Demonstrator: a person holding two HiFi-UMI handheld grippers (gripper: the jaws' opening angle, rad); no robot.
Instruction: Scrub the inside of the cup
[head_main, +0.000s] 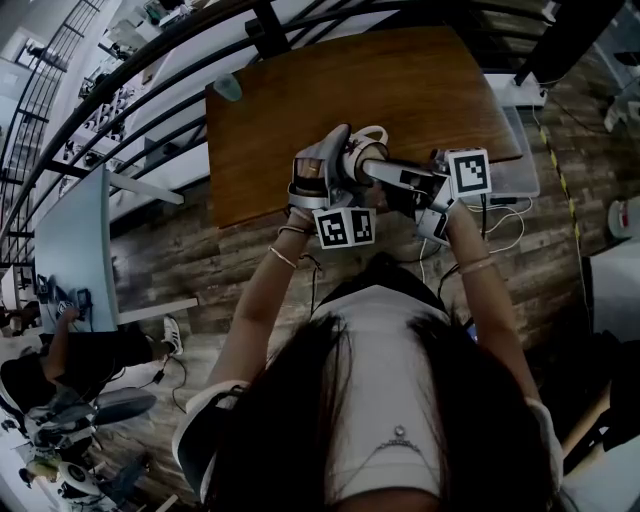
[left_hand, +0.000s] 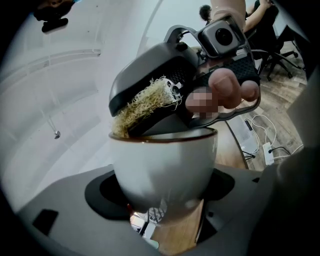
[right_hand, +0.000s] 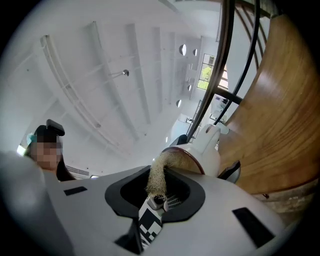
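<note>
A white cup (left_hand: 162, 167) with a brown rim sits between the jaws of my left gripper (left_hand: 161, 200), which is shut on its sides. In the head view the cup (head_main: 366, 143) is held above the wooden table, left gripper (head_main: 338, 165) around it. My right gripper (head_main: 385, 175) is shut on a straw-coloured scrub pad (right_hand: 159, 177) that curves over the rim into the cup (right_hand: 202, 152). From the left gripper view the scrub pad (left_hand: 142, 105) enters the cup's mouth from above, with the right gripper (left_hand: 165, 85) and a person's fingers behind it. The cup's inside is hidden.
The wooden table (head_main: 400, 80) lies under both grippers, with a small teal object (head_main: 228, 88) at its far left corner. A pale flat device (head_main: 522, 150) lies at its right edge, cables (head_main: 500, 215) on the floor. Dark railings (head_main: 150, 120) run along the left.
</note>
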